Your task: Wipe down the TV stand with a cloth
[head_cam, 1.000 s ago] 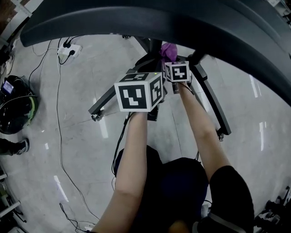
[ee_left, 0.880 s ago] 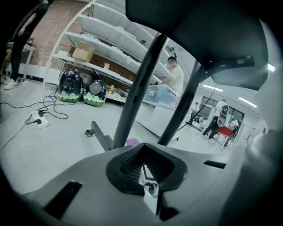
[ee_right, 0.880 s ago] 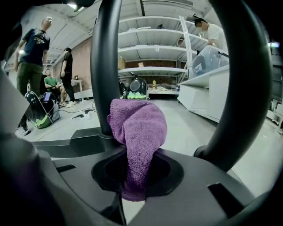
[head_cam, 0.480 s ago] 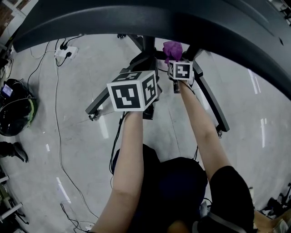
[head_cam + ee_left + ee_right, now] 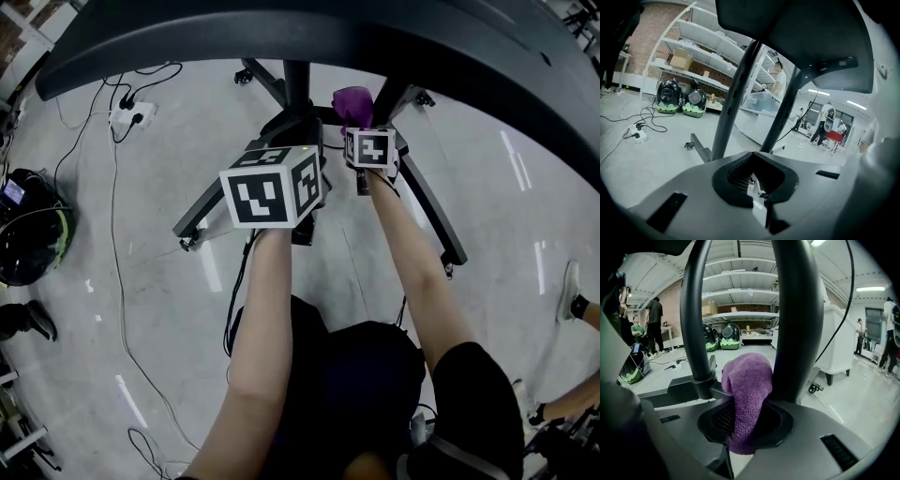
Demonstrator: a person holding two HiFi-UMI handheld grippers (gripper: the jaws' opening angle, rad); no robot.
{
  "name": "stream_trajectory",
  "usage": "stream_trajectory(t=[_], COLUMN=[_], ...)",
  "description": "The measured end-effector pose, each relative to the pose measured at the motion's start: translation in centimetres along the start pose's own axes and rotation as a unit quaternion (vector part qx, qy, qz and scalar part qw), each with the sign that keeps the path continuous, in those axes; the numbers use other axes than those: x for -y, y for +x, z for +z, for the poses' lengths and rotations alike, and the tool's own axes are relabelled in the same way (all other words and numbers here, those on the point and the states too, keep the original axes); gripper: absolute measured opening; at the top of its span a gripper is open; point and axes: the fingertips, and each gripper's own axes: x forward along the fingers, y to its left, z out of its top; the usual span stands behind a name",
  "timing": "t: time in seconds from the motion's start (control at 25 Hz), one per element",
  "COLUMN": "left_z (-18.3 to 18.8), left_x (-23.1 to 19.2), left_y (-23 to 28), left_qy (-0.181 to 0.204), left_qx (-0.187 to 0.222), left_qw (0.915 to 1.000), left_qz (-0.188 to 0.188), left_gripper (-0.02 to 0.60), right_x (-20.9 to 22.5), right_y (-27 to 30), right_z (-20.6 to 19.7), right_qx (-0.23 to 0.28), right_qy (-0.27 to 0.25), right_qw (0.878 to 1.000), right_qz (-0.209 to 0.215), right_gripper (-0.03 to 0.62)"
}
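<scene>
As the head view looks down, your arms reach to the TV stand (image 5: pixel 298 89), the purple cloth (image 5: pixel 352 101) by its right post. From the left gripper view, your left gripper (image 5: pixel 758 190) has its jaws drawn together on nothing (it idles). From the right gripper view, your right gripper (image 5: pixel 740 432) pinches the cloth just beside that post; wiping looks under way, so next slide it along the tube, pressing steadily
</scene>
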Motion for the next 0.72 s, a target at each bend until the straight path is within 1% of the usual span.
stream_trajectory(t=[0.2,0.36,0.44,0.56,0.72], left_z=[-0.3,-0.2,-0.1,0.2,-0.1], left_x=[0.3,0.5,0.7,0.9,0.5], left_y=[0.0,-0.1,-0.2,-0.5,-0.5], left_qy=[0.0,0.002,0.003,0.007,0.008], left_qx=[-0.004,-0.003,0.001,0.006,0.002], left_qw=[1.0,0.9999,0.9999,0.9998,0.9999], left_qz=[-0.008,-0.012,-0.015,-0.018,-0.01], left_gripper=[0.007,0.006,0.007,0.007,0.007], right_x=[-0.4,-0.9,-1.2,-1.5,-2.5], right_y=[-2.7,-5.8,-7.7,-11.0,-14.2], right_z=[3.2,7.7,10.5,14.7,19.4], right_qx=[0.041,0.095,0.132,0.189,0.242], right_qy=[-0.025,-0.019,-0.005,0.023,0.057], right_qw=[0.999,0.995,0.991,0.981,0.967], right_qz=[0.002,0.016,0.023,0.028,0.051], right_gripper=[0.089,0.089,0.089,0.089,0.089])
